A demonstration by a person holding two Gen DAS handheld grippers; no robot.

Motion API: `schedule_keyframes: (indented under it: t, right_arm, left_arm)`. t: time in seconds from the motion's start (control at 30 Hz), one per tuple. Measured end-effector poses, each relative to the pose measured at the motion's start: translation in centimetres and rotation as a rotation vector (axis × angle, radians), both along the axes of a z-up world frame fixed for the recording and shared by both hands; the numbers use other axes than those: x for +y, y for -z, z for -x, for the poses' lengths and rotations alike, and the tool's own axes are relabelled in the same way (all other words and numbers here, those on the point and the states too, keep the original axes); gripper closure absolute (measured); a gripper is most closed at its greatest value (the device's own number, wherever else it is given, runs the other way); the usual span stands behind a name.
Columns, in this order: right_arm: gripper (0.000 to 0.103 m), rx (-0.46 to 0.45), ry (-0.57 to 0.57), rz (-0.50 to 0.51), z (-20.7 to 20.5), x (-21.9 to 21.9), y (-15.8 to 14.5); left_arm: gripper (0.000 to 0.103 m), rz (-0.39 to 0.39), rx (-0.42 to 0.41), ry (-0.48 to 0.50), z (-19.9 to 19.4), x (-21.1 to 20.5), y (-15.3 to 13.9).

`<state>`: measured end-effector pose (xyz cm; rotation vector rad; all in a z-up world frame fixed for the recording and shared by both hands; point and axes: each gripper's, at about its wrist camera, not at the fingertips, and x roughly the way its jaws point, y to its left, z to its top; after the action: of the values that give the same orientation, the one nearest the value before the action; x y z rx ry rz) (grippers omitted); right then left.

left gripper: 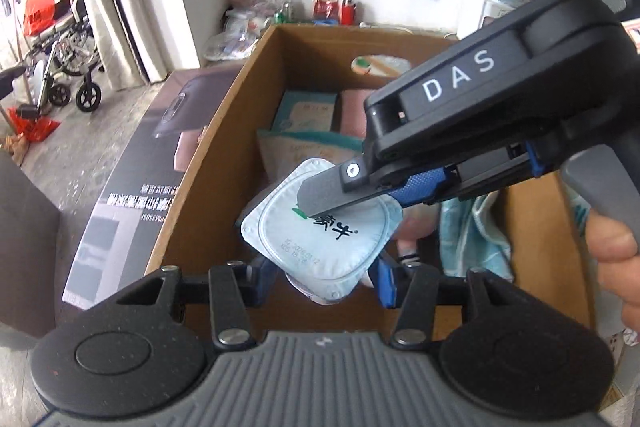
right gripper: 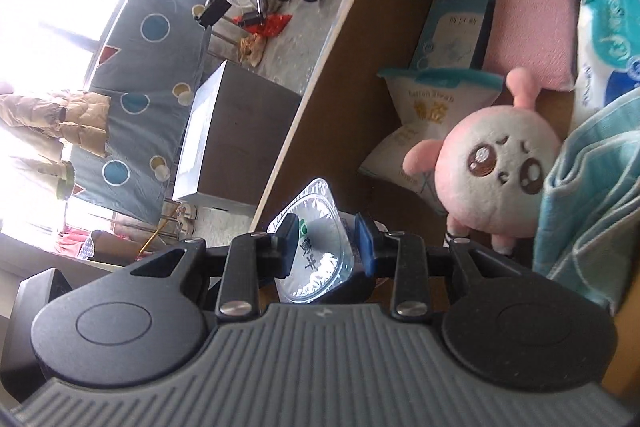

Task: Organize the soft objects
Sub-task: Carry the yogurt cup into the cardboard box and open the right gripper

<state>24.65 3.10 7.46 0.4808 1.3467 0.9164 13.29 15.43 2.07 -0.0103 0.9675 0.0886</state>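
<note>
Both my jaws pinch one yogurt cup (left gripper: pixel 320 227) over the cardboard box (left gripper: pixel 224 131): left gripper (left gripper: pixel 320 283) round its body, right gripper (right gripper: pixel 328 247) across its lid. Box wall at nine o'clock; plush toy (right gripper: pixel 496 167) at two o'clock.

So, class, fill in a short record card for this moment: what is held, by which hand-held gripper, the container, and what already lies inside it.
held item: sealed foil-lidded cup
left hand-held gripper: shut on the cup's body
right hand-held gripper: shut on the cup's lid edge
container: cardboard box, open top
position: cup held above the box interior
contents: pink plush toy, pink sponge, cotton swab bag, teal towel
</note>
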Motion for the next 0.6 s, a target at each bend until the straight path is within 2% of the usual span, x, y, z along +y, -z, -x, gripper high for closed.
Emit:
schedule_keyframes:
  t: [0.2,0.33,0.47,0.6]
  right_arm:
    - [0.072,0.100,-0.004,0.006,-0.8,2.9,4.3]
    - [0.071,0.132,-0.003,0.019,-1.0,4.0,6.1]
    - [0.069,0.160,0.002,0.043,-1.0,3.5,7.3]
    - [0.069,0.197,0.014,0.033,-0.7,3.2,8.4]
  left_arm:
    - [0.052,-0.022,0.083,-0.028,0.1,2.4,2.4]
    - [0.052,-0.079,0.112,-0.003,0.5,1.5,2.9]
    - [0.050,-0.053,0.134,0.003,0.3,1.5,3.3]
    - [0.041,-0.047,0.145,0.019,0.3,1.4,3.2]
